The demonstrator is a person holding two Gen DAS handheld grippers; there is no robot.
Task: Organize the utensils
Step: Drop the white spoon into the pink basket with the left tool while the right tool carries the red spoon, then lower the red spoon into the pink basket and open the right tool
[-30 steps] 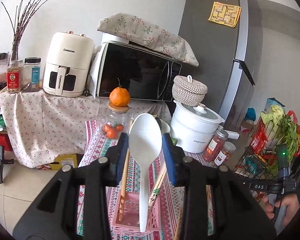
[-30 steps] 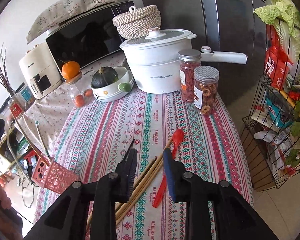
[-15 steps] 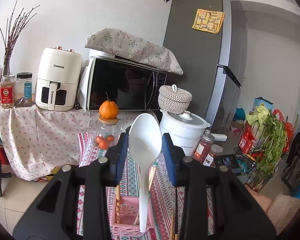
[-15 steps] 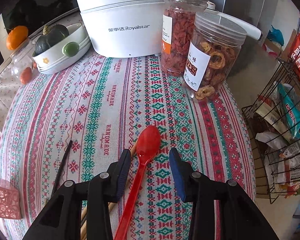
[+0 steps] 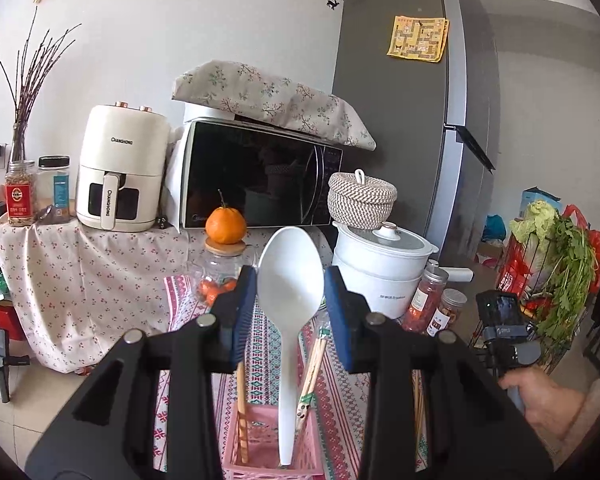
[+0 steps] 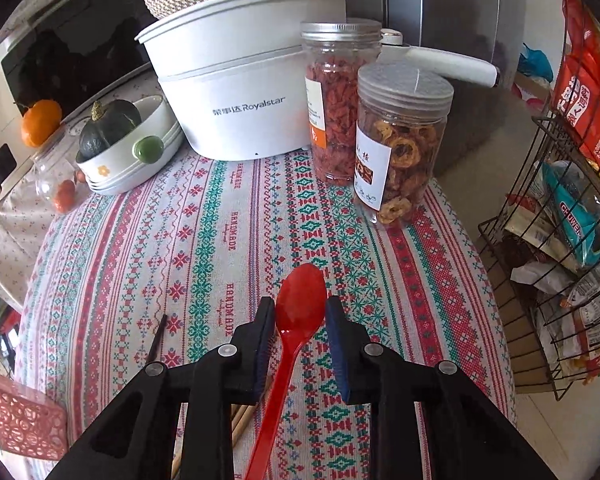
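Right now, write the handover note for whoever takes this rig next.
Left gripper: open around the white spoon, which stands in the pink basket with chopsticks.
Right gripper: open, straddling the red spoon lying on the tablecloth; not gripped.
Done: white spoon and some chopsticks binned.
Left: red spoon, wooden chopsticks under the right gripper, and a dark stick beside them.
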